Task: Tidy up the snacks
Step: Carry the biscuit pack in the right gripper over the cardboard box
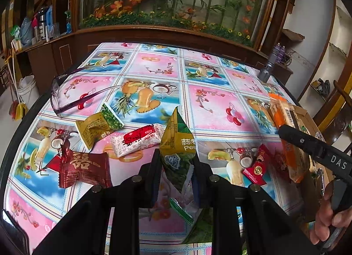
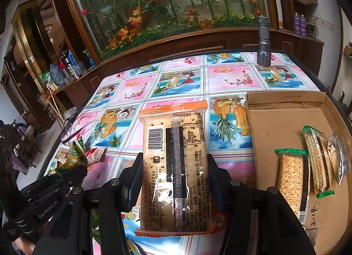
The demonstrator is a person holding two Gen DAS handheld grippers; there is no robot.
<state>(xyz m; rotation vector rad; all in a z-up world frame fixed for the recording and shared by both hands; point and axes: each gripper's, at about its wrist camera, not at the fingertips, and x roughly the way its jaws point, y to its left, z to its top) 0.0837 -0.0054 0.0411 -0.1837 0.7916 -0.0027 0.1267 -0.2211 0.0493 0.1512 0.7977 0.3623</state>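
My left gripper point(image 1: 177, 160) is shut on a green and yellow pea snack packet point(image 1: 176, 138), held just above the table near its front. In the right wrist view the same packet point(image 2: 76, 156) sticks up from the left gripper point(image 2: 74, 170) at lower left. My right gripper point(image 2: 175, 167) is shut on a clear cracker packet with orange ends point(image 2: 176, 167), its pads pressing on both long sides. That packet hangs over the tablecloth, just left of an open cardboard box point(image 2: 283, 123). In the left wrist view the cracker packet point(image 1: 281, 109) shows at far right.
Loose snacks lie on the tablecloth: a dark red packet point(image 1: 84, 169), a white and red wafer packet point(image 1: 136, 140), a yellow-green packet point(image 1: 99, 127), a small red candy point(image 1: 256, 167). The box holds green-ended cracker packets point(image 2: 292, 180). Purple glasses point(image 1: 72, 92) and a grey torch point(image 2: 263, 41) stand further back.
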